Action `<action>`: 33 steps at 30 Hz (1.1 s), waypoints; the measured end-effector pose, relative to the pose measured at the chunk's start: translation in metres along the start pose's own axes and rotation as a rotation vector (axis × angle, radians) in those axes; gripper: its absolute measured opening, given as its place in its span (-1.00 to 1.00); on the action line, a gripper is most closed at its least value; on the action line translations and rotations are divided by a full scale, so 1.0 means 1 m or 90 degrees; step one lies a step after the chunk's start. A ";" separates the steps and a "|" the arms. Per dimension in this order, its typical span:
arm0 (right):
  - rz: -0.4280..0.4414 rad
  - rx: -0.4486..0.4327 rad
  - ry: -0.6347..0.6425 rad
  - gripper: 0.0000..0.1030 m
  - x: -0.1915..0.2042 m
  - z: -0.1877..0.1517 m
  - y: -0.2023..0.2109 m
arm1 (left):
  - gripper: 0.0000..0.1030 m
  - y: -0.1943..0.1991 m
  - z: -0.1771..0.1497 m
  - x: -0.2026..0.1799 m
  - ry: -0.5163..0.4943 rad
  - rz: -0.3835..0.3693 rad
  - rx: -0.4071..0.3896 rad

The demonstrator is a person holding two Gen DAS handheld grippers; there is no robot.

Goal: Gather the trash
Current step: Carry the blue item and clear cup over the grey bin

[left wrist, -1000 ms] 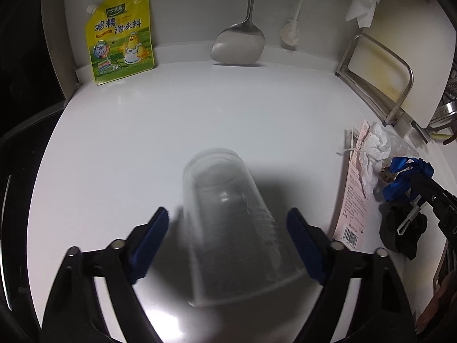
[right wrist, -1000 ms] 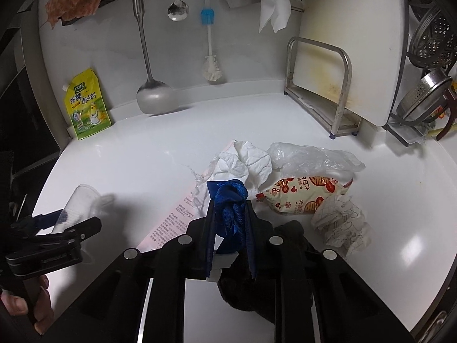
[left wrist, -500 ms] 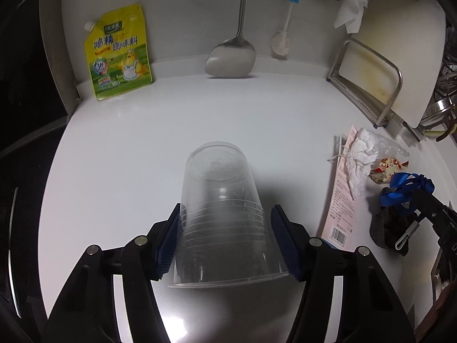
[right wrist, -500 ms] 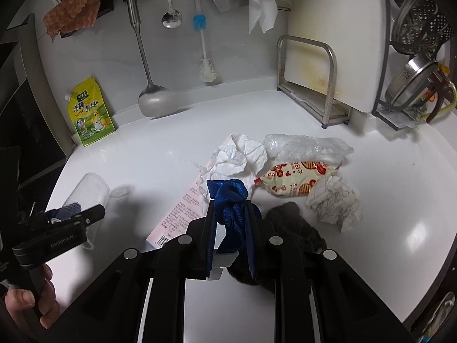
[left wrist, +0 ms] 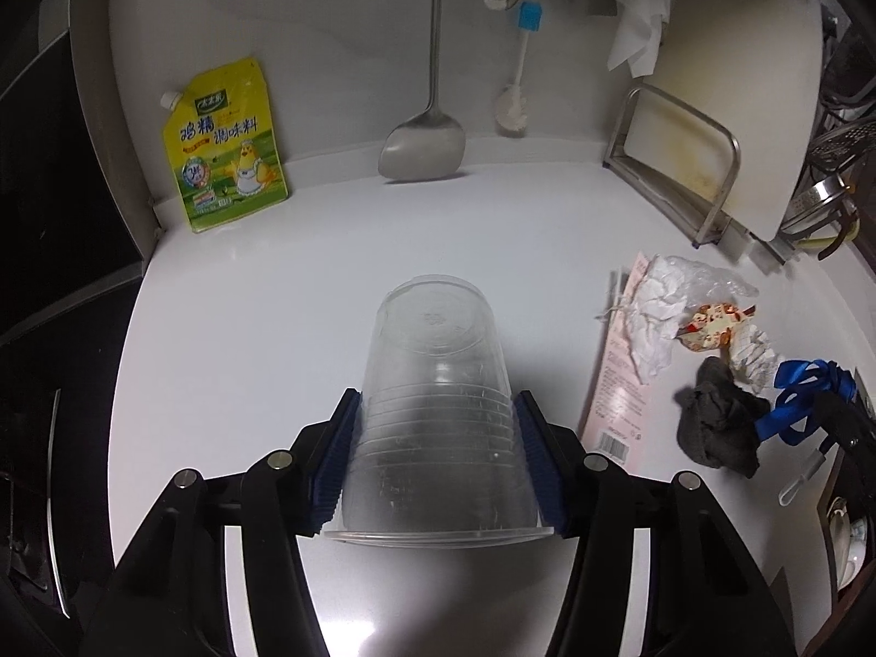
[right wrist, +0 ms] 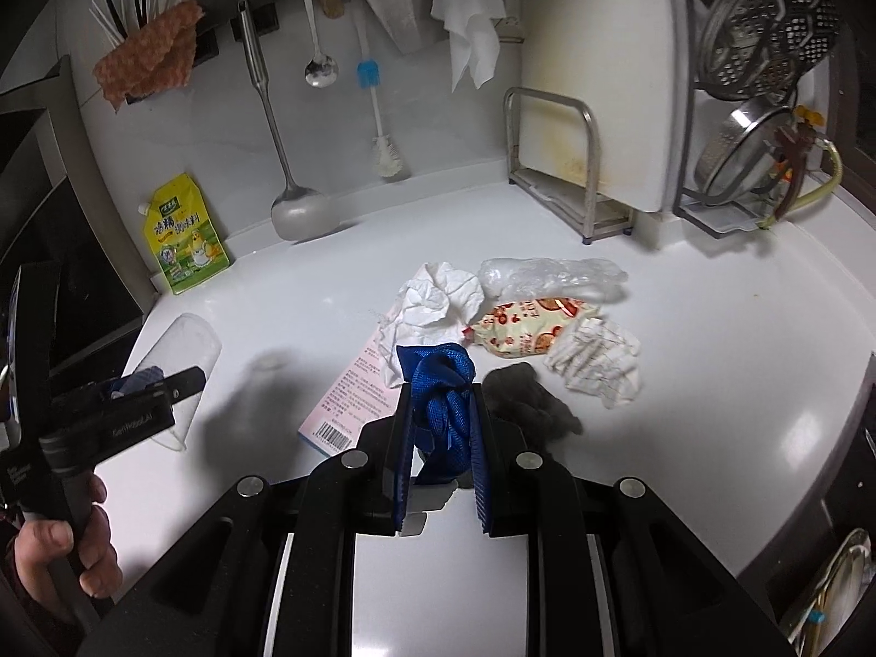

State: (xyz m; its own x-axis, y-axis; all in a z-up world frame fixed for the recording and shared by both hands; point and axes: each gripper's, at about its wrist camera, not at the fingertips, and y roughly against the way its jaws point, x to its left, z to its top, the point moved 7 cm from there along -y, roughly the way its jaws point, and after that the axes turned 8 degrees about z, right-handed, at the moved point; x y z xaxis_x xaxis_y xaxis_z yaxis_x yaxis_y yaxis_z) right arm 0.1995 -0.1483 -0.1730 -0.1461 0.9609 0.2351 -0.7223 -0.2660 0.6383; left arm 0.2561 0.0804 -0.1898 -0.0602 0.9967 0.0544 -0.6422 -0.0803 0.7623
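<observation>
White countertop (right wrist: 712,361) (glossy), left hand-held gripper (left wrist: 438,438) clamping clear cup (left wrist: 435,383), right hand-held gripper (right wrist: 441,427) pinching blue mesh (right wrist: 441,383).

A yellow bag (left wrist: 224,145) with a chick on it leans on the white wall at the back of the white bench (left wrist: 263,295). Beside it a big metal ladle (left wrist: 424,148) hangs down, and its scoop touches the bench. A small spoon (right wrist: 319,68) and a brush with a blue band (right wrist: 378,109) hang near it. A white cloth (right wrist: 471,44) and a brown rag (right wrist: 148,55) hang higher up. A white cutting board (right wrist: 602,71) stands in a metal rack (right wrist: 553,164). Metal strainers (right wrist: 761,104) sit at the far right.
</observation>
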 end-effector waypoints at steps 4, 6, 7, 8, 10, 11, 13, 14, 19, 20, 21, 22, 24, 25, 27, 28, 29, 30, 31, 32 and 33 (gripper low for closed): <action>0.002 -0.004 -0.008 -0.65 -0.004 -0.004 0.014 | 0.07 0.018 0.002 -0.006 -0.007 -0.005 -0.012; 0.002 -0.006 -0.007 -0.65 -0.004 -0.006 0.022 | 0.07 0.026 0.002 -0.008 -0.007 -0.010 -0.014; 0.002 -0.007 -0.006 -0.65 -0.004 -0.006 0.026 | 0.07 0.031 0.001 -0.009 -0.007 -0.012 -0.016; 0.003 -0.010 -0.006 -0.65 -0.004 -0.007 0.033 | 0.07 0.037 0.000 -0.010 -0.008 -0.014 -0.019; 0.006 -0.014 -0.007 -0.65 -0.004 -0.008 0.043 | 0.07 0.047 -0.002 -0.013 -0.009 -0.016 -0.022; 0.007 -0.016 -0.007 -0.65 -0.005 -0.010 0.049 | 0.07 0.052 -0.004 -0.015 -0.011 -0.018 -0.023; 0.008 -0.019 -0.005 -0.65 -0.005 -0.013 0.058 | 0.07 0.062 -0.009 -0.019 -0.014 -0.019 -0.025; 0.011 -0.020 -0.006 -0.65 -0.006 -0.016 0.063 | 0.07 0.068 -0.013 -0.022 -0.016 -0.021 -0.025; 0.021 -0.013 -0.006 -0.65 -0.008 -0.031 0.086 | 0.07 0.096 -0.028 -0.031 -0.015 -0.028 -0.028; 0.023 -0.010 -0.005 -0.65 -0.008 -0.035 0.091 | 0.07 0.103 -0.033 -0.033 -0.014 -0.029 -0.031; 0.026 -0.007 -0.003 -0.65 -0.009 -0.040 0.096 | 0.07 0.110 -0.037 -0.036 -0.013 -0.030 -0.032; 0.029 -0.004 0.000 -0.65 -0.009 -0.045 0.101 | 0.07 0.114 -0.041 -0.037 -0.013 -0.030 -0.033; 0.036 0.003 0.005 -0.65 -0.009 -0.054 0.110 | 0.07 0.127 -0.052 -0.042 -0.014 -0.032 -0.033; 0.039 0.005 0.007 -0.65 -0.008 -0.057 0.114 | 0.07 0.131 -0.057 -0.045 -0.021 -0.038 -0.030; 0.045 0.010 0.013 -0.65 -0.007 -0.067 0.124 | 0.07 0.142 -0.070 -0.050 -0.026 -0.038 -0.028; 0.048 0.014 0.018 -0.65 -0.007 -0.073 0.129 | 0.07 0.147 -0.077 -0.053 -0.029 -0.039 -0.027; 0.050 0.017 0.022 -0.65 -0.007 -0.078 0.134 | 0.07 0.152 -0.082 -0.055 -0.031 -0.039 -0.025; 0.052 0.021 0.025 -0.65 -0.007 -0.083 0.139 | 0.07 0.156 -0.087 -0.058 -0.033 -0.041 -0.024; 0.054 0.024 0.026 -0.65 -0.007 -0.086 0.141 | 0.07 0.162 -0.095 -0.062 -0.037 -0.042 -0.024; 0.058 0.029 0.027 -0.65 -0.007 -0.093 0.146 | 0.07 0.166 -0.099 -0.064 -0.040 -0.043 -0.023; 0.059 0.032 0.028 -0.65 -0.008 -0.099 0.150 | 0.07 0.170 -0.105 -0.067 -0.044 -0.045 -0.021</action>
State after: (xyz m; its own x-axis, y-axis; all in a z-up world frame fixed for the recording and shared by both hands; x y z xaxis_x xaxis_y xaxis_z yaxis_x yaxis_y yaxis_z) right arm 0.0259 -0.1886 -0.1515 -0.2411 0.9340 0.2637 -0.6694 -0.3568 0.6516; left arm 0.0707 -0.0010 -0.1318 0.0376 0.9982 0.0467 -0.6684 -0.0096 0.7437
